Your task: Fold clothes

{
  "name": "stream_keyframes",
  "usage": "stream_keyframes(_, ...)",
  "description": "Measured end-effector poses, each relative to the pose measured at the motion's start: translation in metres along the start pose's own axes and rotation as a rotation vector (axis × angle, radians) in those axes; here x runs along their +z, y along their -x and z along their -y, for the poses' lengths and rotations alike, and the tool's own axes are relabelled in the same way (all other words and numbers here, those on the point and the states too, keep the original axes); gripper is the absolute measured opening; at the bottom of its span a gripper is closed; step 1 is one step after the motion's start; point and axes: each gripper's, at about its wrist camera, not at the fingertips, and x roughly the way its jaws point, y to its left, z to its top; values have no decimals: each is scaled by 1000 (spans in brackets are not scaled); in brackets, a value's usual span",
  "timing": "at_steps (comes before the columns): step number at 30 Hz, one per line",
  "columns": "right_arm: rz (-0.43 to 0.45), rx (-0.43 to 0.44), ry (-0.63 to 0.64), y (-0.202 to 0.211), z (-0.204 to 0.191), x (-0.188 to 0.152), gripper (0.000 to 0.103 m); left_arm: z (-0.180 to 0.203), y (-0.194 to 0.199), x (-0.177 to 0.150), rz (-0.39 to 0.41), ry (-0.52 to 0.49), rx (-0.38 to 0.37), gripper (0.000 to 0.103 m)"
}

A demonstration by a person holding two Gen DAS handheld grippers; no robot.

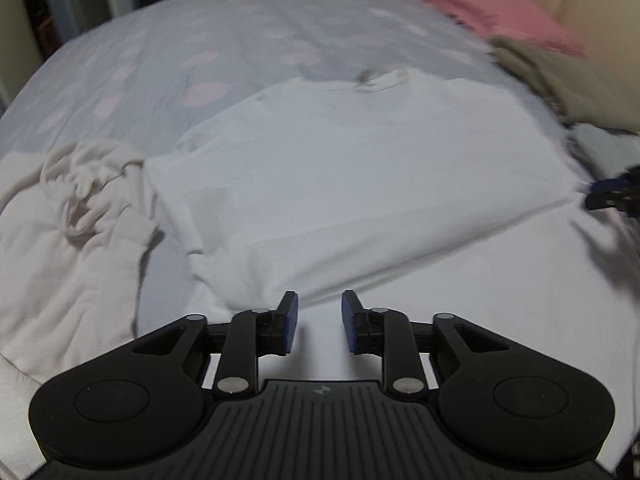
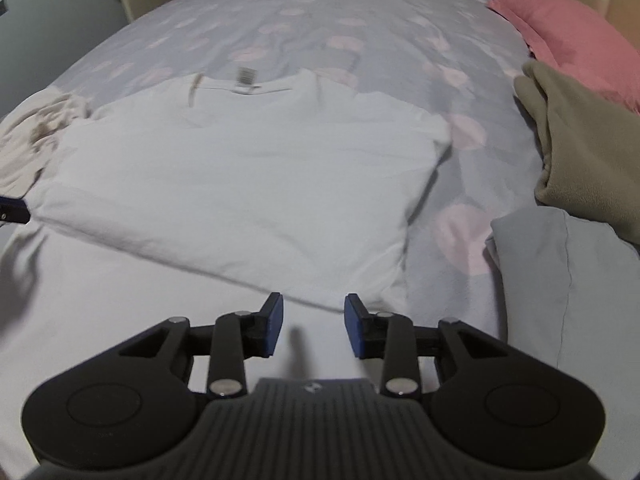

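Observation:
A white T-shirt (image 1: 360, 168) lies spread on the bed, collar and tag at the far end, with a fold ridge running across it; it also shows in the right wrist view (image 2: 240, 168). My left gripper (image 1: 319, 320) is open and empty, just above the shirt's near part. My right gripper (image 2: 314, 324) is open and empty, over the near part by the fold's right corner. The right gripper's tip shows at the right edge of the left wrist view (image 1: 612, 194); the left gripper's tip shows at the left edge of the right wrist view (image 2: 14, 210).
The bed has a grey cover with pink spots (image 2: 340, 20). A crumpled cream garment (image 1: 80, 208) lies left of the shirt. A pink pillow (image 2: 572, 32), an olive folded cloth (image 2: 584, 152) and a grey folded cloth (image 2: 560, 280) lie at the right.

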Motion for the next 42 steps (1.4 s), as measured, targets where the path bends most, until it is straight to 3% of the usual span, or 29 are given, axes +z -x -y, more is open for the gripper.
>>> stream_keyframes(3,-10,51,36,11,-21,-10,42,20,18,-17,19,-59,-28,27)
stream_keyframes(5,-17,83,78,20,-37,-19,52,34,29,-28,24,-104,-38,30)
stream_keyframes(11,-15,145,252,52,-87,-72,55,71,57,-78,42,-207,-73,31)
stream_keyframes(15,-34,159,311,68,-107,-119,58,100,66,-114,17,-294,-101,32)
stream_keyframes(17,-56,156,343,73,-117,-139,66,116,67,-130,-11,-361,-106,34)
stream_keyframes(24,-122,99,414,85,-125,-182,67,140,72,-166,-73,-449,-63,37)
stream_keyframes(29,-148,67,385,93,-112,-189,75,120,76,-166,-90,-330,23,42)
stream_keyframes(32,-157,13,331,93,-94,-188,75,93,79,-166,-109,-188,93,42)
stream_keyframes(38,-211,-102,129,87,-42,-189,75,36,82,-172,-151,83,193,44)
stream_keyframes(42,-240,-100,-16,85,-18,-197,76,19,80,-179,-212,177,188,45)
